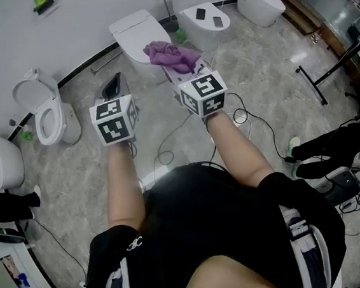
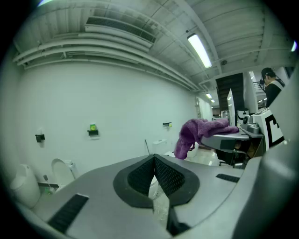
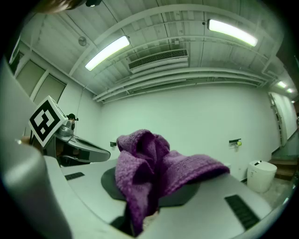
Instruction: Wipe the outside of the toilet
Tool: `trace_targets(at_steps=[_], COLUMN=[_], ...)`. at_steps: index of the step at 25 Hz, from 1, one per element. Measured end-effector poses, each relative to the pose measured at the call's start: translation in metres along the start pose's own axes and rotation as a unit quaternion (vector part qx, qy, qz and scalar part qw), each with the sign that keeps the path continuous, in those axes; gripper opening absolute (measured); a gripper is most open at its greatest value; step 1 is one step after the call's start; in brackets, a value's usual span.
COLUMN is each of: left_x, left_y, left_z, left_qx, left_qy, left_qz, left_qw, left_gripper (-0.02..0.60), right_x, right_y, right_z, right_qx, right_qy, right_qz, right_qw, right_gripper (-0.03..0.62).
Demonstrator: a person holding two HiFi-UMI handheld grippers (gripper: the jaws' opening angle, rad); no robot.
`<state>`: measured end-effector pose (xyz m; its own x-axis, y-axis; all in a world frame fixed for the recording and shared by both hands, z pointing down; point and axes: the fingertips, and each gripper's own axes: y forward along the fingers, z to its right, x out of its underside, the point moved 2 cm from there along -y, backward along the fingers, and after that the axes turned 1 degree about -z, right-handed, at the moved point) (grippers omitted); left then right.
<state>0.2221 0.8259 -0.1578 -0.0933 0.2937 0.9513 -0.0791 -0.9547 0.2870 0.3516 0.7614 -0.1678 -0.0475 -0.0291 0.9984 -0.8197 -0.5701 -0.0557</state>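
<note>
Reaching forward side by side, both bare forearms are stretched out level over the marble floor [image 1: 264, 93], each hand hidden behind its marker cube. The left gripper [image 1: 113, 88] points ahead with its jaws pressed together at the tips and nothing between them. The right gripper [image 1: 182, 69] has its jaws pinching a purple cloth [image 1: 172, 53], which bunches up over the tips and droops down one side. The white toilet [image 1: 133, 31], lid down, stands just beyond both grippers against the wall [image 1: 77, 20], with the cloth hanging in front of its right edge. Open floor lies on either side of it. Another toilet [image 1: 48, 117] with its lid raised stands well apart to the left, and loose cables [image 1: 166, 149] trail on the floor beneath the arms.
</note>
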Motion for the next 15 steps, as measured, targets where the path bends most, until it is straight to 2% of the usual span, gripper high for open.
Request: trace_targets(at_steps=[4,10,15], left_x=[-0.007,-0.008,0.005], left_y=[0.002,0.004,0.004], left_z=[0.024,0.05,0.069], left_qx=[-0.003,-0.005,-0.01], left_qy=[0.005,-0.017,-0.026], left_qz=[0.002,0.003,-0.011], left_qw=[1.0,0.9998,0.9996], left_gripper=[0.006,0.006,0.006], right_x=[-0.001,0.0,0.008], right_y=[-0.011,-0.03,-0.044], right_z=[0.019,0.038,0.054], right_qx=[-0.004,-0.016,-0.018], right_qy=[0.013,0.032,0.042], right_qz=[0.004,0.01,-0.001], right_qw=[1.0,0.999,0.999], right_gripper=[0.095,0.097,0.097])
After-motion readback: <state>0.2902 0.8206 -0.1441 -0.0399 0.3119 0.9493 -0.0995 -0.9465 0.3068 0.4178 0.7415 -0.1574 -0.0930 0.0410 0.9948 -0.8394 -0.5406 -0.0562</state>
